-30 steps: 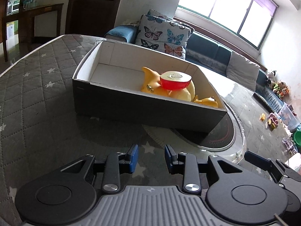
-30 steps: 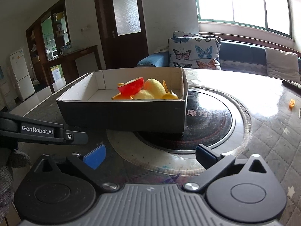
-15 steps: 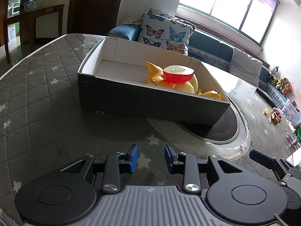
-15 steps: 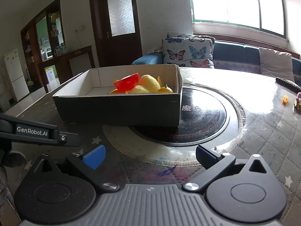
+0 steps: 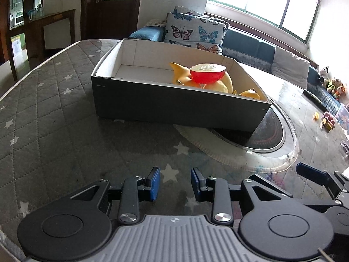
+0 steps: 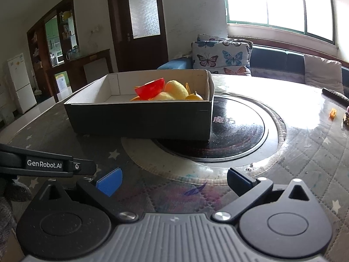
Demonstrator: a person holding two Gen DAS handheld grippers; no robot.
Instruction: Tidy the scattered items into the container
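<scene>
Toy fruit, a red apple half [image 5: 207, 76] atop yellow pieces [image 6: 176, 90], is lying piled inside the cardboard box [image 5: 174, 107]. Left gripper [image 5: 175, 184] and right gripper [image 6: 173, 180] are hovering before the box, jaws apart and holding nothing, suggesting the load is delivered.

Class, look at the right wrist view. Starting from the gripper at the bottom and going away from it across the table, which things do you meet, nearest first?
Right gripper, open → round black plate set in the table → dark cardboard box → red half-fruit toy and yellow toys inside it → butterfly cushions.
</scene>
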